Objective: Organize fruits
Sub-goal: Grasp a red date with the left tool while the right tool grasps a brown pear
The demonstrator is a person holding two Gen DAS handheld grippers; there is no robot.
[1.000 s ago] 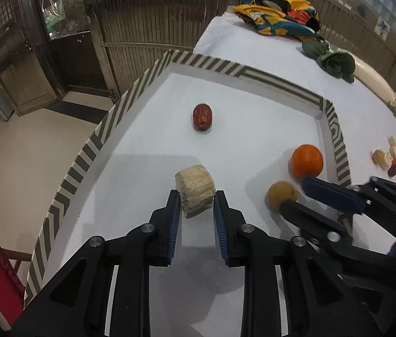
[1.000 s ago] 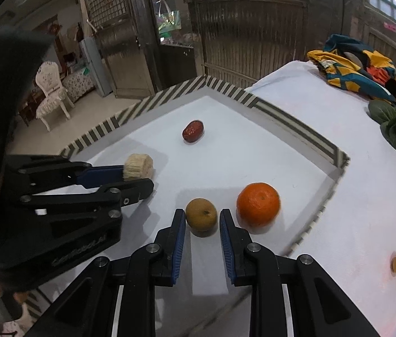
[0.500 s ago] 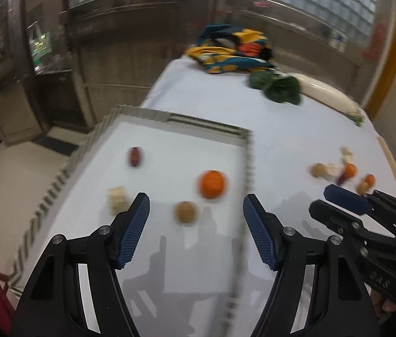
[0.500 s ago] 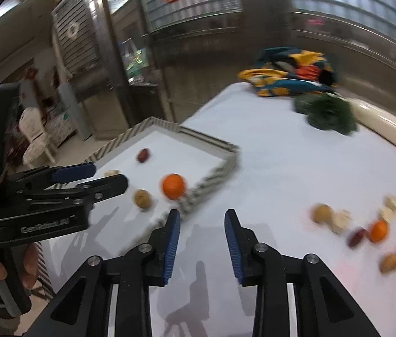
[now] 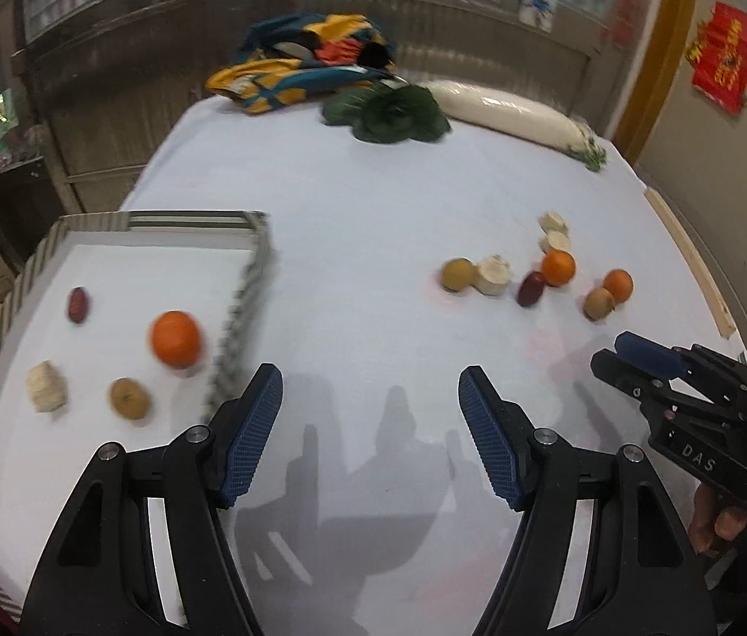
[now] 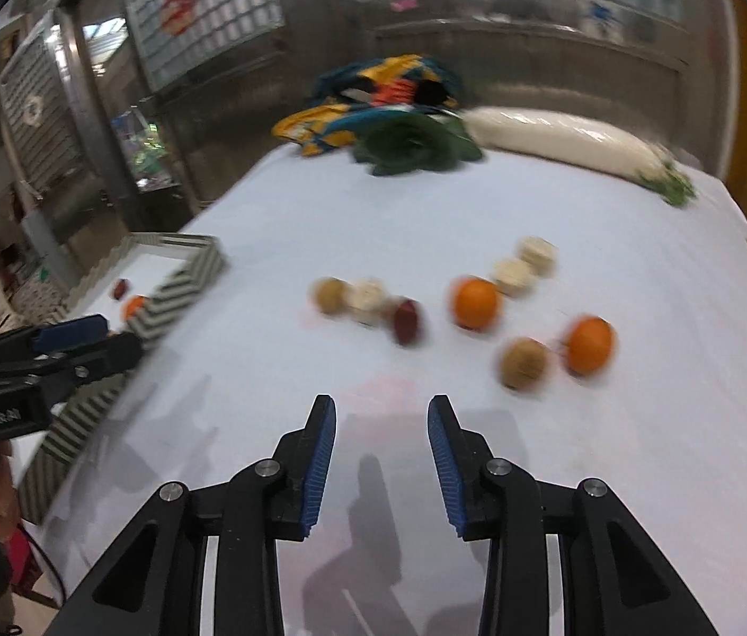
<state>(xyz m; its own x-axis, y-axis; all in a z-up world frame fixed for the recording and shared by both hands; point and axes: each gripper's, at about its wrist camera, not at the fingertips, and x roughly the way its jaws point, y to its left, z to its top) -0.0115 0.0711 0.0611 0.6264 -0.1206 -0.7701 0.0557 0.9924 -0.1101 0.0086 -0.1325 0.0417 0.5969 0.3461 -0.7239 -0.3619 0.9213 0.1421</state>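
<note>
Both grippers are now swinging, spread and empty, from the tray, where four fruits are sitting, toward the loose fruits waiting on the desk.

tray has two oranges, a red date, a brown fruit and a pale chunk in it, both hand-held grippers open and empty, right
Not quite: the tray holds one orange, not two, as the left wrist view shows. The red date, brown fruit and pale chunk are there.

Motion blur smears the loose fruits at the right wrist view's centre. The striped tray runs off the left wrist view's lower left edge.
</note>
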